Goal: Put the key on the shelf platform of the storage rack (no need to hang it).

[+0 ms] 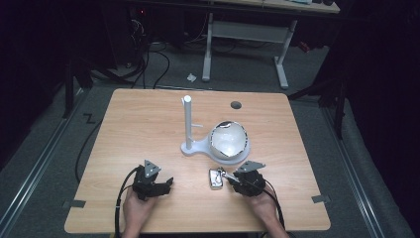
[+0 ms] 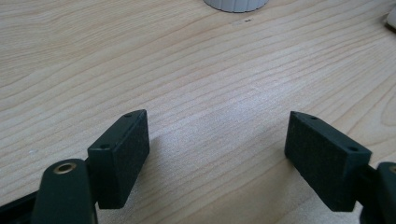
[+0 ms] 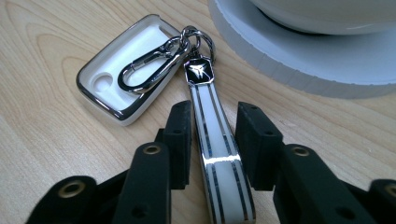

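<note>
Wood-grain table (image 1: 148,119). White key fob (image 3: 123,70), chrome-edged, lies flat by the white stand (image 1: 190,144); a glossy bowl (image 1: 228,141) sits on the stand's round base. Metal clip (image 3: 149,65) and ring join fob to a white striped strap (image 3: 219,154). Right gripper (image 3: 212,140): jaws narrowly apart, strap between them, contact unclear. Left gripper (image 2: 217,154): jaws wide apart over bare table, holding nothing.
</note>
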{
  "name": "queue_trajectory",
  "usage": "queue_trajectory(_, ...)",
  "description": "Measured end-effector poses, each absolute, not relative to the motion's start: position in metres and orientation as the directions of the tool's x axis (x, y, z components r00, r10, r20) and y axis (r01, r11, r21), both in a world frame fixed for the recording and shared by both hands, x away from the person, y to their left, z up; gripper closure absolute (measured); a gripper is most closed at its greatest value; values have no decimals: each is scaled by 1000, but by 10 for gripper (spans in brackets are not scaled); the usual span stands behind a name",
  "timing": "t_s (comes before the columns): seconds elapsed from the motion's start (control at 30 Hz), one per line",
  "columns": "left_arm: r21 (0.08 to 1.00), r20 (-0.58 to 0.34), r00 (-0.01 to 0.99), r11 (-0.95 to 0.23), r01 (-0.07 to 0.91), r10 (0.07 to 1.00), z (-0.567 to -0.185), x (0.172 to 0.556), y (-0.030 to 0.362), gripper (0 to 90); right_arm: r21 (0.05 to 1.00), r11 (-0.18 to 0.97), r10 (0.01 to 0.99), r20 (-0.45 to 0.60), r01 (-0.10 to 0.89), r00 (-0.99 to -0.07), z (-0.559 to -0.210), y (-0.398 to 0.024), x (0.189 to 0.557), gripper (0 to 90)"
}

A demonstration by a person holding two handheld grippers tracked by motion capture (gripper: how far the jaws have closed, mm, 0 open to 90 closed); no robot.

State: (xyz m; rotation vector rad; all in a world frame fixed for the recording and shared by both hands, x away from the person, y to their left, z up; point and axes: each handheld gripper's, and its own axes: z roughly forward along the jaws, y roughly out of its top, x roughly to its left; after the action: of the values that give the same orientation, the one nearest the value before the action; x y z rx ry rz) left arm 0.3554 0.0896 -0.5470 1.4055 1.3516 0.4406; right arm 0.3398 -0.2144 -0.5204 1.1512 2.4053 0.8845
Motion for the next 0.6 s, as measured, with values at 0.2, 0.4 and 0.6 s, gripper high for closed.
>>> queue_trajectory(0.2,850,-396,284,232,472,873,-547,355,90,225,658,487,776,-25,575,-630,-520,-215,340,741)
queue_trajectory(0.4,850,-396,284,232,472,873,-547,355,90,225,669,483,773,-24,564,-634,-519,-215,338,745)
queue_trajectory(0.6,850,-396,284,232,472,873,-547,355,90,225,691,482,763,-29,538,-646,-514,-216,334,746)
